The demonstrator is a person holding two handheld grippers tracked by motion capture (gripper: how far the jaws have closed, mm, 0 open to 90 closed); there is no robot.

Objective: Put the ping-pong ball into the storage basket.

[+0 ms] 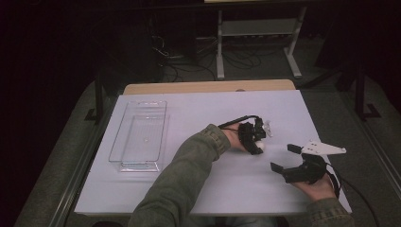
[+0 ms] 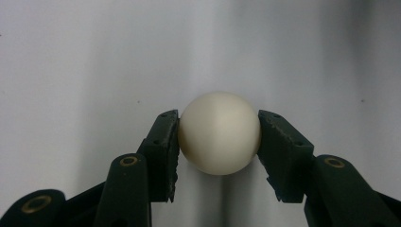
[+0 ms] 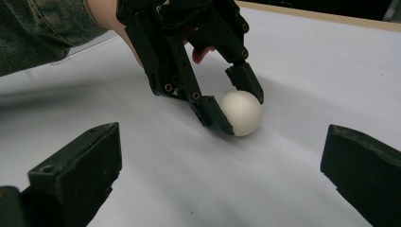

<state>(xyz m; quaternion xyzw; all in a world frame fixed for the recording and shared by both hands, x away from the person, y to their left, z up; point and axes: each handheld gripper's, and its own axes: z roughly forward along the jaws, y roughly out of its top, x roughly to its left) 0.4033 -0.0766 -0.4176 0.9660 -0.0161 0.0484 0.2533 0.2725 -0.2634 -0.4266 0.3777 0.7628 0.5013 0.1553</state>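
Low over the table, left tool (image 2: 218,142) pinches white ball (image 2: 220,133).

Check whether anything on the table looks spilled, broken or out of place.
Nothing stands out. The left gripper is shut on the cream-white ball, the right gripper is open, and the clear plastic tray sits upright on the white table.

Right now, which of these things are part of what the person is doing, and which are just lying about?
In use:
- white ball, clamped between the left gripper's jaws on the table
- right gripper, open, empty, nearby

Probably lying about:
- clear plastic tray, far left, untouched, though it may be where the ball goes
- white shelf frame behind the table
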